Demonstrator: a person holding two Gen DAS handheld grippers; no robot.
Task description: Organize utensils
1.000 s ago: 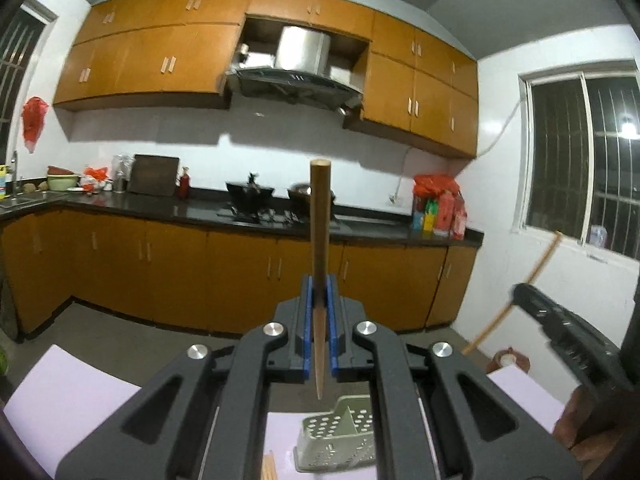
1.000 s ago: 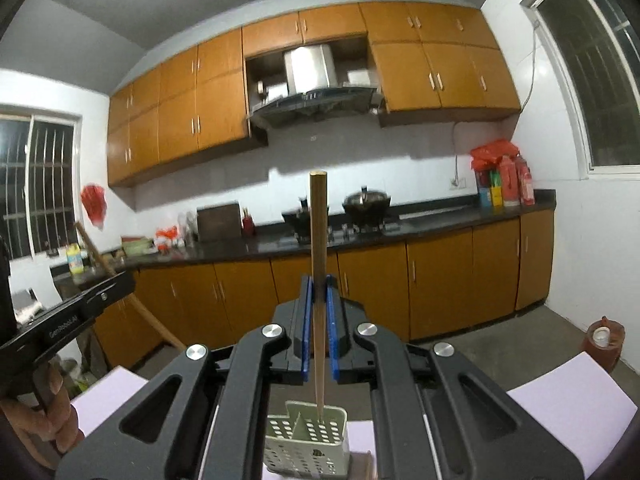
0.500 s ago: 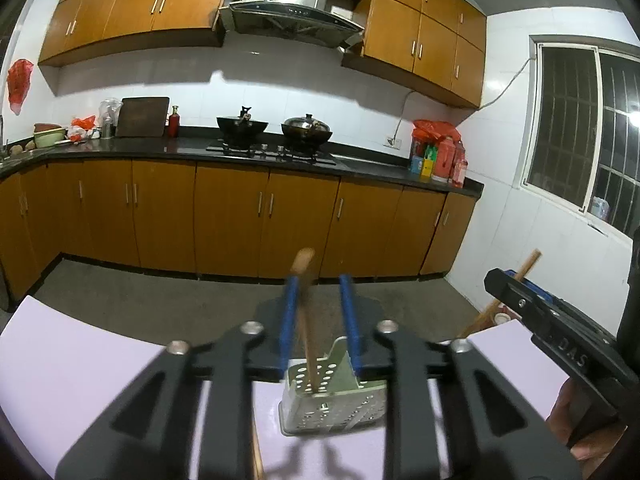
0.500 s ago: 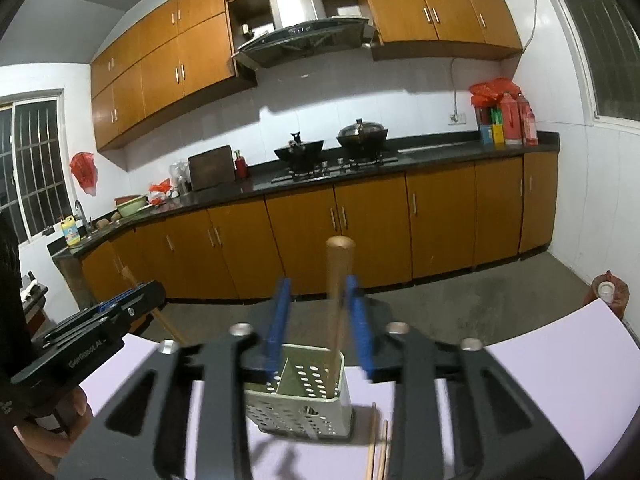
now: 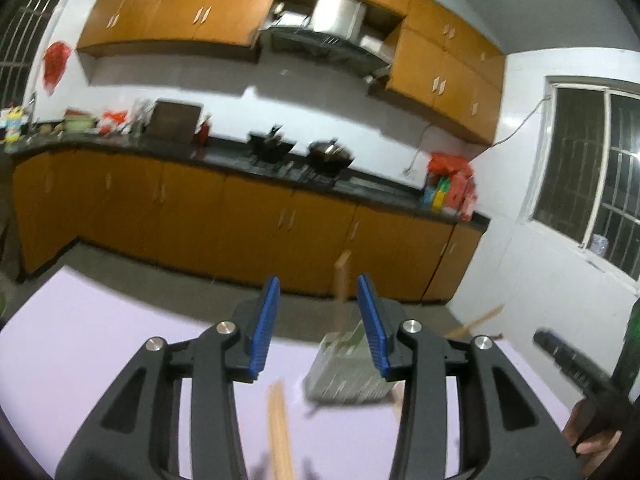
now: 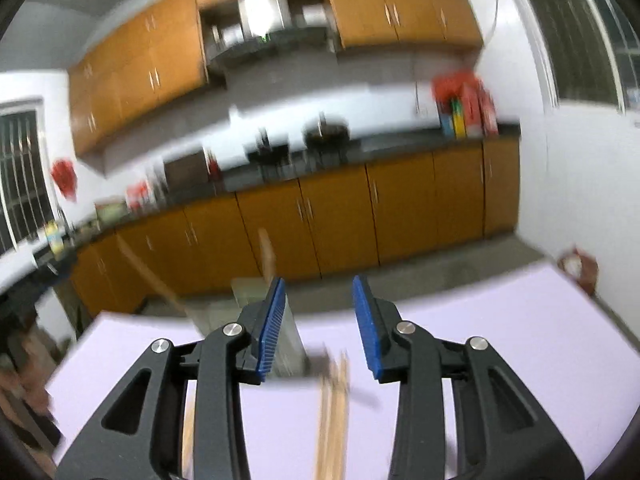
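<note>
Item, left gripper (image 5: 318,322): I hold it over the lilac table (image 5: 100,344), jaws apart with a clear gap, having just been opening. No pad presses on anything. One wooden chopstick (image 5: 342,280) stands near upright in the gap, closer to the right-hand blue pad, clear of both; its lower end goes down into the utensil basket (image 5: 344,376).

Item, utensil basket: pale green, perforated, on the table just ahead of the left gripper and a little to its right, partly hidden behind the right-hand finger. In the right wrist view it is badly blurred (image 6: 250,292) and sits ahead and left of that gripper, behind the left-hand finger.

Item, right gripper (image 6: 320,322): jaws part open, nothing between the pads. They opened within the last second and have since barely widened. A chopstick (image 6: 266,254) stands in the basket, above and beyond the left-hand pad, not touching it.

Item, loose chopsticks: a pair (image 6: 334,408) lies flat on the table under the right gripper's gap, running toward the camera. Another (image 5: 280,428) lies under the left gripper.

Item, other rig: in the left wrist view the right gripper shows at the right edge, held by a hand (image 5: 592,436). Motion blur hides its jaws there.
</note>
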